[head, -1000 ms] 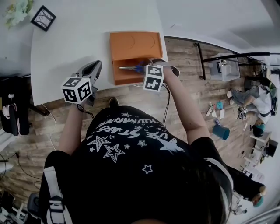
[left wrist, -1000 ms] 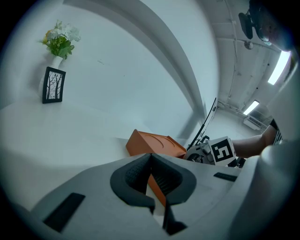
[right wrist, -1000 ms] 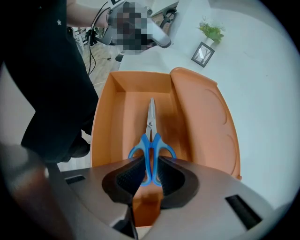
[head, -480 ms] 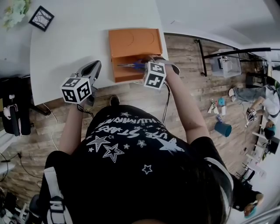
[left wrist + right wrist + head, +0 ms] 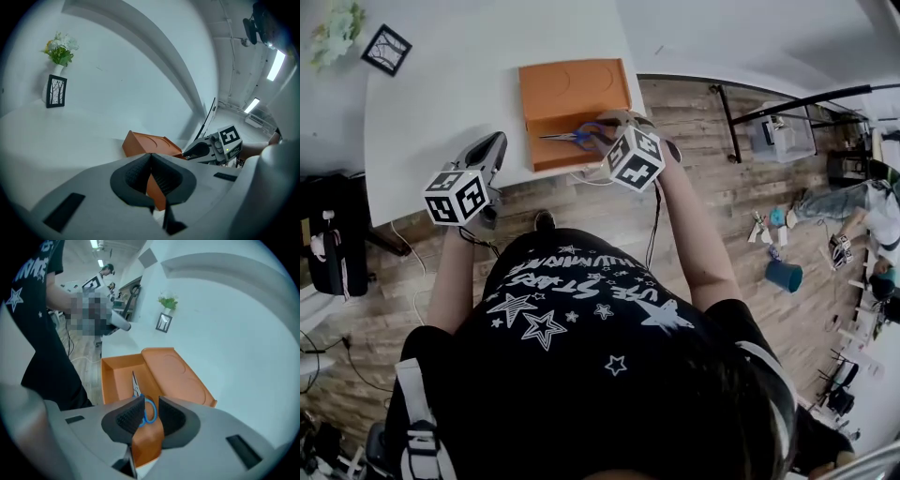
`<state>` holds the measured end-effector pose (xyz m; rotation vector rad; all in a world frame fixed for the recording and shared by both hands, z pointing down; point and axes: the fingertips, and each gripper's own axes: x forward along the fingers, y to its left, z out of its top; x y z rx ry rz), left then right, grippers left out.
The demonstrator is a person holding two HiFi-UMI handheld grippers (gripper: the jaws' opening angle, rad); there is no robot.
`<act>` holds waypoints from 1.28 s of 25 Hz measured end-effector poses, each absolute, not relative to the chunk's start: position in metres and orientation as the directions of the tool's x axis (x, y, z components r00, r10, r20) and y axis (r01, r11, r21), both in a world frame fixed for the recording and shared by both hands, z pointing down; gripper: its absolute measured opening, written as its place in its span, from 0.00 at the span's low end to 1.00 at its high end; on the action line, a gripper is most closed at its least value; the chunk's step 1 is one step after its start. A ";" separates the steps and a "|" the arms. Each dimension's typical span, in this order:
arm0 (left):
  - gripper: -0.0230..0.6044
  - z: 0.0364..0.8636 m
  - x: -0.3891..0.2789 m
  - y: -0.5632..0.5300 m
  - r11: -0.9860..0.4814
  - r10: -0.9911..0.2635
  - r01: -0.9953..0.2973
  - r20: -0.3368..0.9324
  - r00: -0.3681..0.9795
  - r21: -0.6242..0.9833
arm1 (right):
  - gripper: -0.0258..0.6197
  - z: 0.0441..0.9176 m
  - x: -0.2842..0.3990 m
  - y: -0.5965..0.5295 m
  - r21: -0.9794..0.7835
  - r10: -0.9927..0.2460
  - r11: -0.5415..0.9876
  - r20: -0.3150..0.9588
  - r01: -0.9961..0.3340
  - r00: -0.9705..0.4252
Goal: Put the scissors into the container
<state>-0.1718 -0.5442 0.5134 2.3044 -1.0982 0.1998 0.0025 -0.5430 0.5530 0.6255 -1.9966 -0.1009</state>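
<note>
An orange container (image 5: 572, 89) stands at the near edge of the white table (image 5: 441, 94), with its lid folded back. The scissors (image 5: 572, 137) have blue handles, and their blades point left over the container's open compartment. My right gripper (image 5: 609, 131) holds them by the handle. In the right gripper view the blue loop sits between the pads of that gripper (image 5: 150, 408), and the scissors (image 5: 137, 387) reach low into the container (image 5: 164, 371). My left gripper (image 5: 492, 145) hovers over the table edge left of the container. It is shut and empty (image 5: 151, 161), with the container (image 5: 150, 143) beyond it.
A framed picture (image 5: 385, 49) and a small plant (image 5: 337, 23) stand at the table's far left corner. The table edge runs just under both grippers, with wooden floor below. Cables and clutter lie on the floor to the right.
The right gripper has turned a little and stayed over the container with the scissors in it. The left gripper has hardly moved.
</note>
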 end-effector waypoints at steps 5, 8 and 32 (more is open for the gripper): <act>0.07 0.495 -0.156 -0.521 -0.505 -0.679 -0.760 0.355 0.643 0.410 | 0.20 0.505 0.005 -0.523 0.283 -0.560 0.803 0.659 -0.524 -0.503; 0.07 0.483 -0.149 -0.509 -0.507 -0.693 -0.766 0.342 0.635 0.395 | 0.20 0.483 0.007 -0.511 0.249 -0.605 0.770 0.578 -0.588 -0.547; 0.07 0.462 -0.090 -0.340 -0.539 -0.695 -0.749 0.299 0.654 0.386 | 0.13 0.421 0.064 -0.354 0.216 -0.809 0.572 0.307 -0.791 -0.501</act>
